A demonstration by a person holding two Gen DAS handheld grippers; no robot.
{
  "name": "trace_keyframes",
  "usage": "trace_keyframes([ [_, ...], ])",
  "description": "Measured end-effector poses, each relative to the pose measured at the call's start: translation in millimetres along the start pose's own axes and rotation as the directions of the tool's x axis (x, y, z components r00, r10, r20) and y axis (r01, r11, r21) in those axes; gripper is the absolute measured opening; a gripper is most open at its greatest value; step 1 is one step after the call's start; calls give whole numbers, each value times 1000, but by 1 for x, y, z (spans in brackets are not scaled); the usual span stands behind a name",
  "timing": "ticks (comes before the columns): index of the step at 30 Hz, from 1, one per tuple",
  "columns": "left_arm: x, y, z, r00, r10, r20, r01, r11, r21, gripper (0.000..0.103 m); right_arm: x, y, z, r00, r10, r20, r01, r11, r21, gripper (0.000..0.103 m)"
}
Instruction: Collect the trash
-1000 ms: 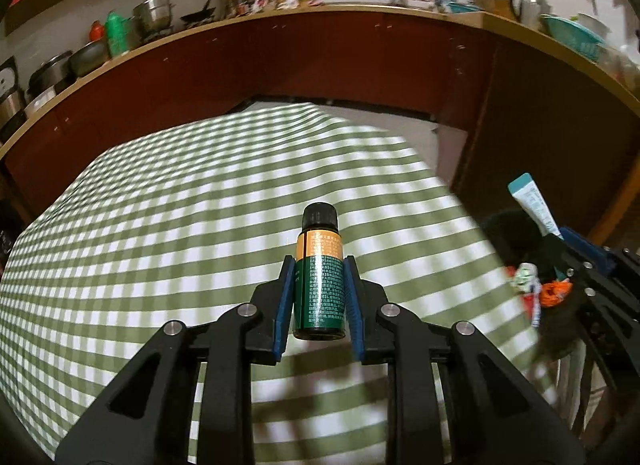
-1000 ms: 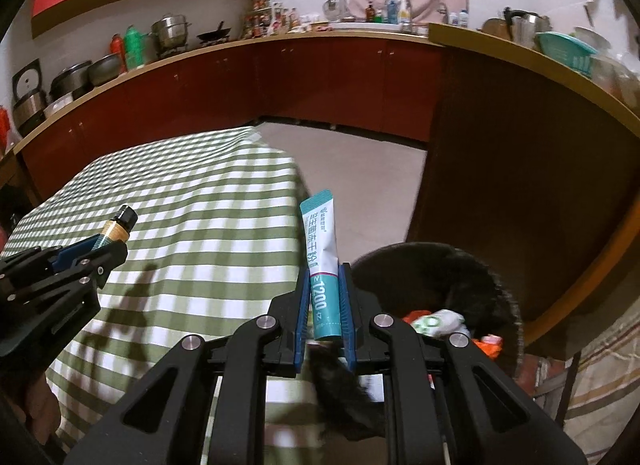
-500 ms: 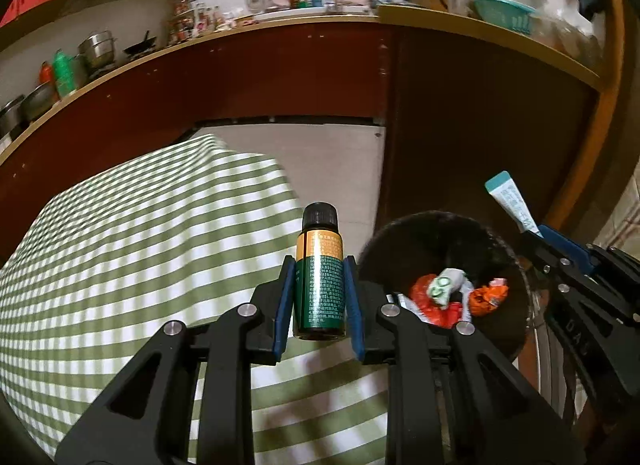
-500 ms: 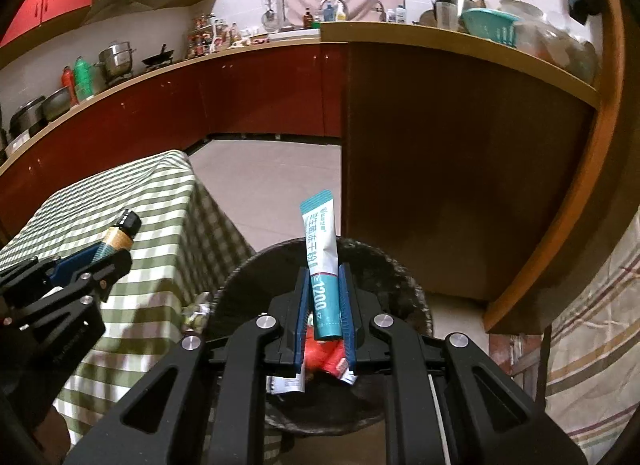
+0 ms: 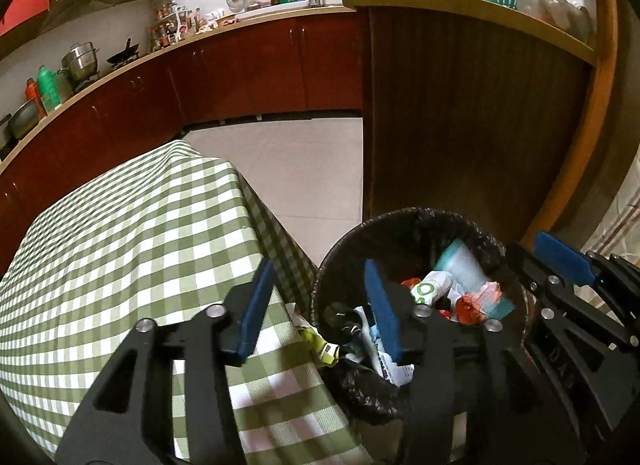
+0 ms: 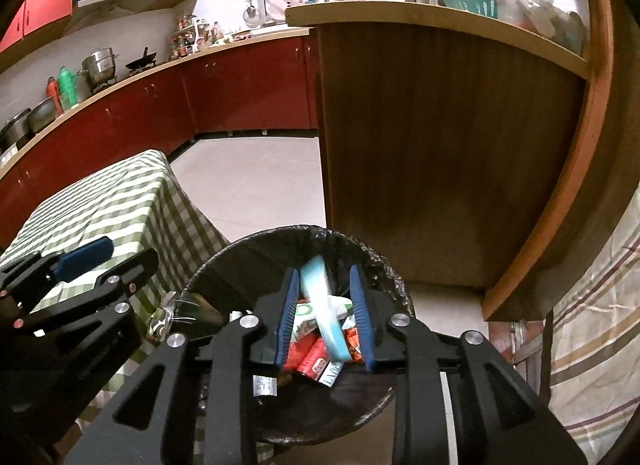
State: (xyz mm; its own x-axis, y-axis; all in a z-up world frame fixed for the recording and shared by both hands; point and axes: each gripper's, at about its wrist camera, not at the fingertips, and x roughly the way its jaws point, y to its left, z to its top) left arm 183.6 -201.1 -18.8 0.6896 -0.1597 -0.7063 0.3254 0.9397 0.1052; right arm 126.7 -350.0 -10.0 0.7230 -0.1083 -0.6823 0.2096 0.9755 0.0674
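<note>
A black bin [image 5: 352, 237] lined with a black bag stands on the floor beside the table and holds several wrappers; it also shows in the right wrist view [image 6: 248, 257]. My left gripper [image 5: 318, 305] is open and empty at the bin's left rim. My right gripper [image 6: 325, 307] is open above the bin. The teal and white tube [image 6: 322, 305] is blurred between its fingers, loose and falling; in the left wrist view the tube [image 5: 460, 261] lies among the trash. The green bottle is not in view.
The table with the green checked cloth [image 5: 132, 249] is left of the bin. A wooden counter [image 5: 472, 125] stands behind the bin. Red kitchen cabinets [image 5: 240, 69] run along the back. A striped cloth [image 6: 592, 325] hangs at the right.
Both grippers moved from the table to over the bin and opened. The left let go of the green bottle. The right let go of the tube, which drops into the bin.
</note>
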Motion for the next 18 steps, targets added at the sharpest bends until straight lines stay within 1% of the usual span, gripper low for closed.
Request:
trace_keyframes([
  [2, 1, -1, 0, 1000, 5, -3, -5, 1000, 4, 48, 0, 0, 0, 1000, -4, 2, 4, 1000, 0, 28],
  [5, 1, 0, 0, 1000, 6, 0, -6, 1000, 3, 53, -3, 0, -1, 1000, -7, 8, 7, 1000, -3, 28],
  [10, -3, 4, 1, 1000, 7, 10, -7, 1000, 0, 57, -10, 0, 0, 1000, -18, 24, 18, 1000, 3, 32],
  [18, -30, 12, -4, 999, 6, 43, -5, 1000, -14, 62, -31, 5, -2, 998, -33, 54, 33, 999, -2, 40],
])
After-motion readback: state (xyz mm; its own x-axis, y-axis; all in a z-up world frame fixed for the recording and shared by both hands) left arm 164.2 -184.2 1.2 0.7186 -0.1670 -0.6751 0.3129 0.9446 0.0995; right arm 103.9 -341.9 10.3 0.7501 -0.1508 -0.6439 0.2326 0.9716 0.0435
